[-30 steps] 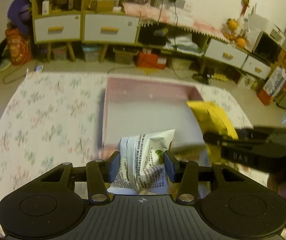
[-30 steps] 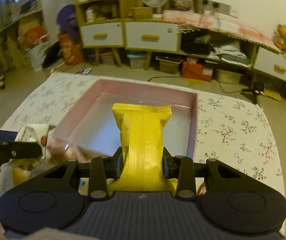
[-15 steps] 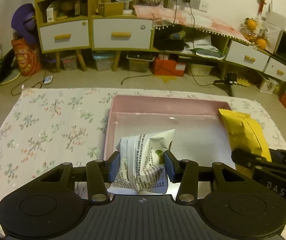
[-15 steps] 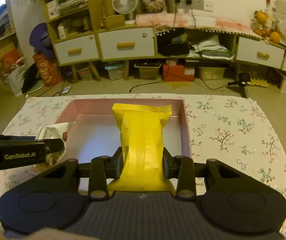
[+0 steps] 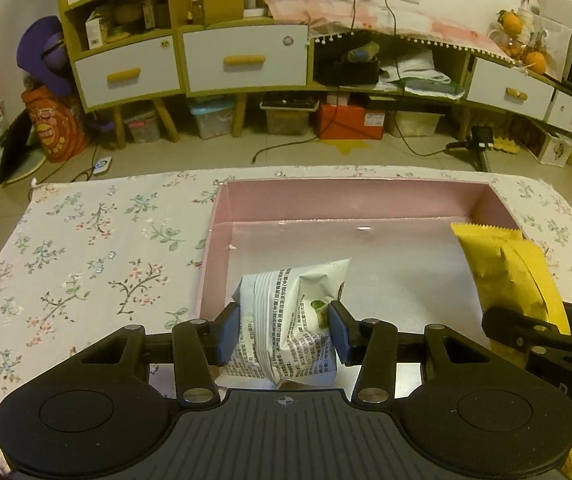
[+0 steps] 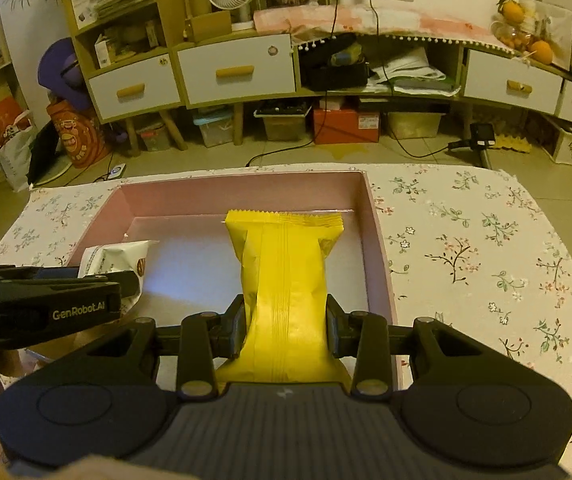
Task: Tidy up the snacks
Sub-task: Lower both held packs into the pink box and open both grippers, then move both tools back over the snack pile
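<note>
Your left gripper [image 5: 284, 334] pinches a crinkled white printed packet [image 5: 294, 320] and your right gripper [image 6: 285, 330] a smooth yellow pillow pack [image 6: 286, 280], both held over the near part of the tray. The pink, shallow, rectangular tray [image 5: 350, 200] lies on a floral tablecloth [image 5: 86, 248]. Beyond stand white-drawered wooden cabinets [image 5: 242, 62] above floor clutter.

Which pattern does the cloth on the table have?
The tablecloth is white with small flowering twigs, clearest in the right wrist view.

Both wrist cams close above, angled down over pink box [image 5: 350, 200] [image 6: 242, 192] toward far cabinets [image 5: 242, 60] [image 6: 234, 68]; shared: box, floral cloth [image 5: 86, 248] [image 6: 486, 240].
</note>
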Action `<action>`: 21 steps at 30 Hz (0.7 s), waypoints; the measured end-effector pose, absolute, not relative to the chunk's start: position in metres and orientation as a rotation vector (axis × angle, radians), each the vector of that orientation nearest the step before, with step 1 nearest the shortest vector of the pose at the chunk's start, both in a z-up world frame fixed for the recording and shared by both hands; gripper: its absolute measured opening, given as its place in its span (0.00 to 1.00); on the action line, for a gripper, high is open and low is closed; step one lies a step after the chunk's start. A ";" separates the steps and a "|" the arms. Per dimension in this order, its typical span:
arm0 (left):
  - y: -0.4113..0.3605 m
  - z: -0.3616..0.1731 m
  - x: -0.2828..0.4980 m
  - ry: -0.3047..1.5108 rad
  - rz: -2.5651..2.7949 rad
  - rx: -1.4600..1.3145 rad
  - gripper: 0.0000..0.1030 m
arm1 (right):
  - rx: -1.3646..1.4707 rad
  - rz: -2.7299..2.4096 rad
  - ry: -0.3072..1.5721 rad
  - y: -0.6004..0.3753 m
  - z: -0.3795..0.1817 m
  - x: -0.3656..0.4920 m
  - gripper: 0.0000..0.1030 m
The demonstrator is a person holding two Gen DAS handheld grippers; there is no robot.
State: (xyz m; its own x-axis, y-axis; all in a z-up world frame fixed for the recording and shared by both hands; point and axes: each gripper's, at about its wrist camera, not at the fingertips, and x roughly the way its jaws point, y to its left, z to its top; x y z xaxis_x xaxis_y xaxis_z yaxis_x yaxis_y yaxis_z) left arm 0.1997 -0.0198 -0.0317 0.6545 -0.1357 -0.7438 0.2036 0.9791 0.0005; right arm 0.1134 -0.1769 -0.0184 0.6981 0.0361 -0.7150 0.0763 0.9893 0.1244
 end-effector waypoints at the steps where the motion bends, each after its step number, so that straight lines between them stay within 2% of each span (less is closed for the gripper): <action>1: -0.019 -0.032 0.200 0.835 -0.195 0.087 0.46 | 0.148 -0.022 0.800 -0.177 -0.018 0.113 0.38; 3: -0.018 -0.032 0.200 0.838 -0.212 0.078 0.49 | 0.165 -0.019 0.802 -0.179 -0.015 0.112 0.43; 5: -0.017 -0.030 0.199 0.828 -0.218 0.073 0.63 | 0.184 -0.014 0.805 -0.181 -0.013 0.112 0.49; 7: -0.017 -0.027 0.196 0.818 -0.221 0.077 0.70 | 0.188 -0.014 0.805 -0.182 -0.011 0.112 0.53; 10: -0.018 -0.024 0.192 0.818 -0.227 0.096 0.72 | 0.178 -0.009 0.812 -0.182 -0.009 0.111 0.62; 21: -0.005 -0.011 0.173 0.848 -0.248 0.077 0.81 | 0.144 -0.001 0.797 -0.189 0.014 0.093 0.76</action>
State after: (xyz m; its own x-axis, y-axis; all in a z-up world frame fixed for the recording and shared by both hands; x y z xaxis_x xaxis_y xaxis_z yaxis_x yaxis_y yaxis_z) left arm 0.1729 -0.0050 -0.0109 0.6347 -0.1867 -0.7499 0.2476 0.9684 -0.0315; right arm 0.0934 -0.1889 0.0135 0.6997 0.0538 -0.7124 0.0548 0.9902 0.1286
